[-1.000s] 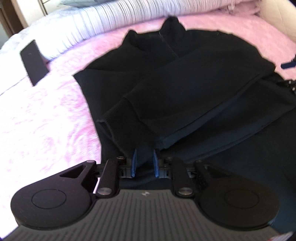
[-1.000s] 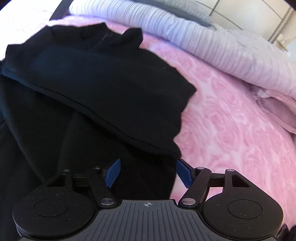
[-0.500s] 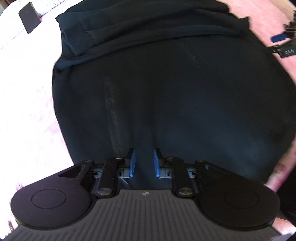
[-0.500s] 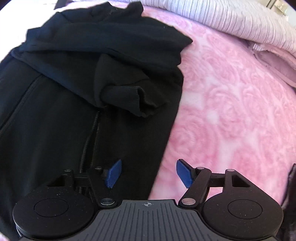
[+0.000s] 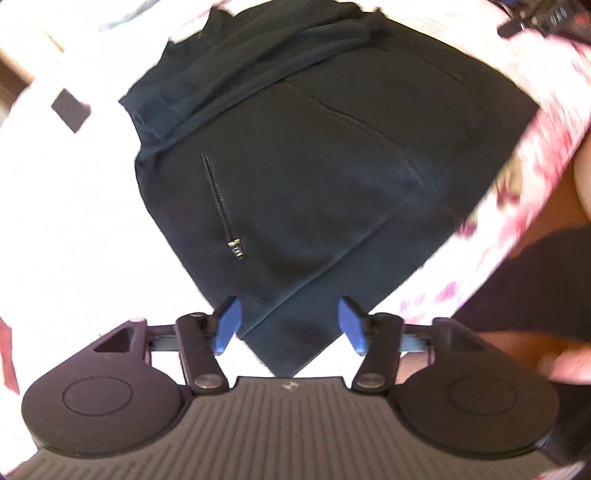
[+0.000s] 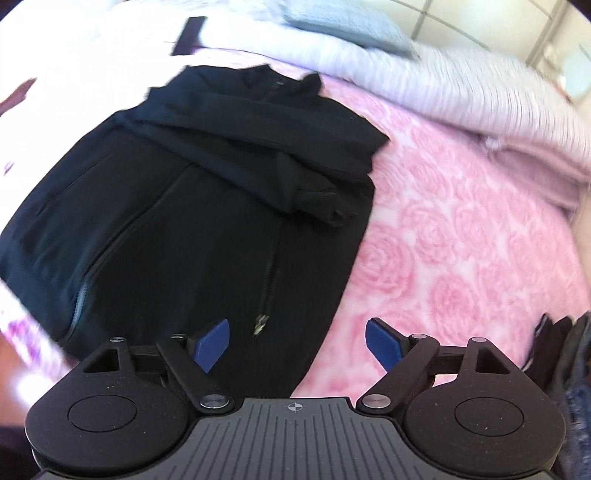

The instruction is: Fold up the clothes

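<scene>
**A:** Left wrist view, what's the count?

**B:** One black jacket (image 5: 314,166) spread on a bed (image 5: 74,221), both sleeves folded across its chest at 12 o'clock, one pocket zipper (image 5: 221,206) at 10 o'clock. One dark flat object (image 5: 70,109) lies well apart at 10 o'clock. The left tool (image 5: 288,325) is opening, blue pads apart over the jacket's hem corner, clamping nothing.

**A:** And the right wrist view?

**B:** The same jacket (image 6: 184,206) fills 9 to 12 o'clock on one pink rose-patterned blanket (image 6: 461,240). One striped white duvet (image 6: 461,88) is bunched at 1 o'clock, one grey pillow (image 6: 351,29) beyond it. The right tool (image 6: 297,347) is opening wide, straddling the jacket's edge, gripping nothing.
</scene>
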`<state>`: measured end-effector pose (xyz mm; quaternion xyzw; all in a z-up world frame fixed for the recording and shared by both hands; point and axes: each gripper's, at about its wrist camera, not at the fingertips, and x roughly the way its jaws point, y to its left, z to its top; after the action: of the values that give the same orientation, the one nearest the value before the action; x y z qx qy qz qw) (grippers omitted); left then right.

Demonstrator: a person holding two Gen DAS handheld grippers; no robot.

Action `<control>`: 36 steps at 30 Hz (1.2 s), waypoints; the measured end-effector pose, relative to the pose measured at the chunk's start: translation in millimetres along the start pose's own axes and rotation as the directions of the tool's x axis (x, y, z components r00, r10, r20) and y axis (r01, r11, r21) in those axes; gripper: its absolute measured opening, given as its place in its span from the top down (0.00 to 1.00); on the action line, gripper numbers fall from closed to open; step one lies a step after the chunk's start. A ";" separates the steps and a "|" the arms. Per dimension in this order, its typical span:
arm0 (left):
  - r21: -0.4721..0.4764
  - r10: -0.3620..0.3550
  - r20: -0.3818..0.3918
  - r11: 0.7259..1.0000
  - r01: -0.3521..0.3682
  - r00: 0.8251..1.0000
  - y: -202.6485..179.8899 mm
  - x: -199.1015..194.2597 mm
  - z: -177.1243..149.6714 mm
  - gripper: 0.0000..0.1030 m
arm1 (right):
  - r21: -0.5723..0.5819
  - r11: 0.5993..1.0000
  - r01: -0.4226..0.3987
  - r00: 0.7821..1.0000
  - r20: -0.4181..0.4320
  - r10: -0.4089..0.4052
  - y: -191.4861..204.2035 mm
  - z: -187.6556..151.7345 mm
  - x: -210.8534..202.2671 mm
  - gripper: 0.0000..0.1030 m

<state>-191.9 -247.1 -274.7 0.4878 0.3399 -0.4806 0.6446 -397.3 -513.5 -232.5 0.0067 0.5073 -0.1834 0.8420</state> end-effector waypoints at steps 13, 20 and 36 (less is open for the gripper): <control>0.427 0.133 0.121 0.888 -0.173 0.984 -53.8 54.8 -69.4 0.39 | -0.382 0.922 -0.056 0.998 0.012 0.066 110.5 -61.6 10.0 0.18; 0.524 0.201 0.270 0.790 -0.319 0.942 -71.4 94.3 -80.7 0.24 | -0.425 0.903 -0.065 0.994 0.055 0.098 117.6 -95.4 45.4 0.18; 0.514 0.196 0.348 0.778 -0.361 0.917 -57.1 95.9 -94.6 0.63 | -0.637 0.767 0.083 0.945 0.294 0.142 123.8 -163.1 75.1 0.18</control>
<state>-213.9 -187.9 -406.7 0.6307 0.0115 -0.5210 0.5751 -465.8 -388.5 -397.6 -0.3032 0.3934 0.0156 0.8678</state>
